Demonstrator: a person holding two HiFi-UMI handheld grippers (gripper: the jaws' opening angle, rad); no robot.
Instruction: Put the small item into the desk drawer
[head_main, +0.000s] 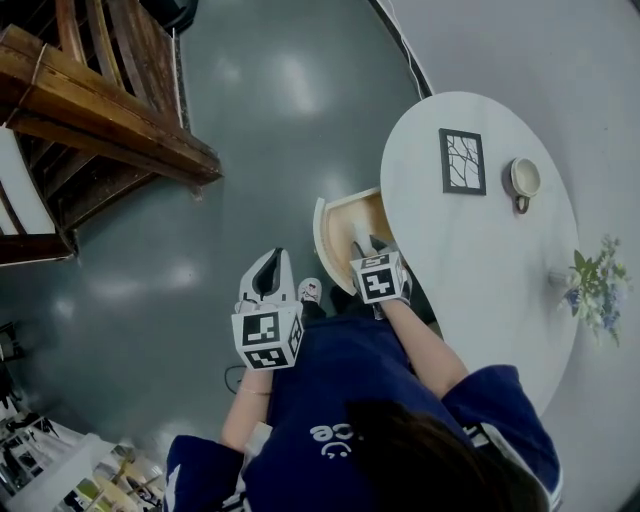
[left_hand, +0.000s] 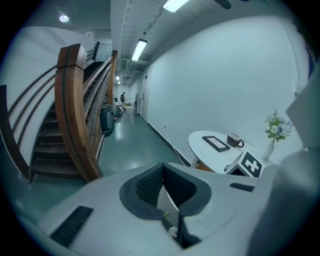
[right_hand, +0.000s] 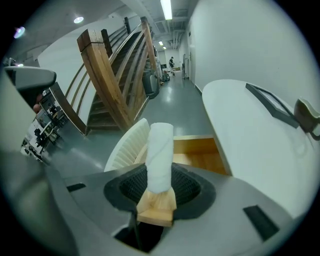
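Seems about halfway: holding the small item (right_hand: 160, 150), a white roll on a wooden block, clamped in the right gripper (head_main: 368, 250) over the open desk drawer (head_main: 355, 215) at the counter's (head_main: 480, 260) nine o'clock edge, left gripper (head_main: 268, 272) closed and empty at eight o'clock, yet to lower and release.

I can read nothing for certain: the white letters (head_main: 330, 436) on the person's dark blue cloth shirt (head_main: 352, 372), lower centre, are too partial.
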